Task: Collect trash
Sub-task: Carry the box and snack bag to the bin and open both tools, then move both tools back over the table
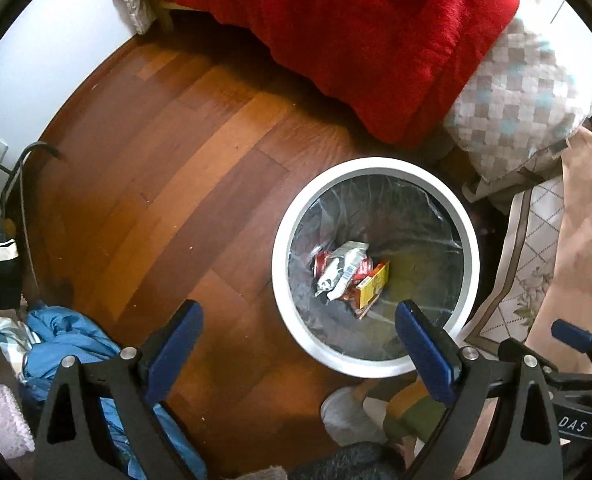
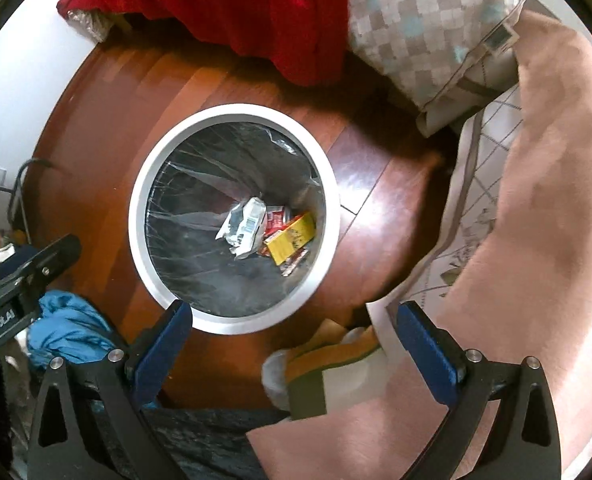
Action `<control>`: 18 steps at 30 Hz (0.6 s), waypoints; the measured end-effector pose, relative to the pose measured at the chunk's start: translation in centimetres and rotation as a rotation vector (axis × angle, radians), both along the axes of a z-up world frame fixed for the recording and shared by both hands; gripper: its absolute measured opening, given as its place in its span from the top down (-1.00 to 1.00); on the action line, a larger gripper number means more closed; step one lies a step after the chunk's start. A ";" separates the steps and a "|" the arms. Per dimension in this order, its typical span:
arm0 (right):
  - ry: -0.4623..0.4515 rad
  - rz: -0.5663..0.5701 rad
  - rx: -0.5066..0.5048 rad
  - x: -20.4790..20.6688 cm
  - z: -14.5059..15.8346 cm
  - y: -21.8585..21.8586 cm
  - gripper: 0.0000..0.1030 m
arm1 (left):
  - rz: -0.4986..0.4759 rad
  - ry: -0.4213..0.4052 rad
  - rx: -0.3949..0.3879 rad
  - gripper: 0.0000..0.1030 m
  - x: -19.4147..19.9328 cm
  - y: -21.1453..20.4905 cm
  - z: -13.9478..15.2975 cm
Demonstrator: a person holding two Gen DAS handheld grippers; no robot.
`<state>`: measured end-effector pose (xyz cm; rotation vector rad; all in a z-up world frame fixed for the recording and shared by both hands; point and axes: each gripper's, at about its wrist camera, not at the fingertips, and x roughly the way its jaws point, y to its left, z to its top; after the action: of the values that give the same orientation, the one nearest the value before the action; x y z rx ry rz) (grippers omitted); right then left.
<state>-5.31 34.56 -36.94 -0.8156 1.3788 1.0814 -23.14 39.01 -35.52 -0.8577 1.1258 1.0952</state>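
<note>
A round white trash bin [image 1: 292,208] with a clear liner stands on the wooden floor; it also shows in the right wrist view [image 2: 136,216]. In its bottom lie a crumpled silver wrapper [image 1: 341,270], a red can [image 1: 320,261] and a yellow box [image 1: 373,290]; the right wrist view shows the wrapper [image 2: 246,226] and the box [image 2: 290,240] too. My left gripper [image 1: 297,312] is open and empty, above the bin's near left side. My right gripper [image 2: 294,314] is open and empty, above the floor just right of the bin.
A red blanket [image 1: 367,28] and a checked pillow [image 1: 523,96] hang off the bed at the back. A pink blanket [image 2: 543,216] lies at the right. Blue cloth [image 1: 68,340] lies on the floor at the lower left. A slipper [image 1: 345,418] is near the bottom.
</note>
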 end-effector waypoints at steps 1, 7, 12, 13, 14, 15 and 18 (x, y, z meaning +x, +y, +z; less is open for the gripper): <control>-0.009 0.001 0.002 0.0 0.2 -0.3 -1.00 | -0.002 0.000 0.002 -0.90 0.0 -0.2 0.1; -0.034 0.003 0.032 -0.3 2.0 -1.5 -1.00 | -0.007 0.002 0.032 -0.90 0.1 -1.7 1.8; -0.047 0.004 0.067 -0.8 4.2 -2.4 -1.00 | -0.016 -0.002 0.073 -0.90 -0.1 -3.1 3.9; -0.049 0.004 0.076 -0.8 4.7 -2.7 -1.00 | -0.018 -0.004 0.082 -0.90 -0.2 -3.5 4.4; -0.052 0.004 0.083 -0.8 5.2 -2.9 -1.00 | -0.021 -0.005 0.090 -0.90 -0.2 -3.8 5.0; -0.054 0.004 0.096 -0.9 5.9 -3.3 -1.00 | -0.024 -0.009 0.097 -0.90 -0.3 -4.2 5.5; -0.067 0.001 0.131 -1.0 8.1 -4.4 -1.00 | -0.036 -0.021 0.130 -0.90 -0.5 -5.4 7.7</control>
<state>-6.30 30.14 -28.82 -0.7500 1.2375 1.1231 -23.63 33.60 -27.83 -0.7421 1.0370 1.1143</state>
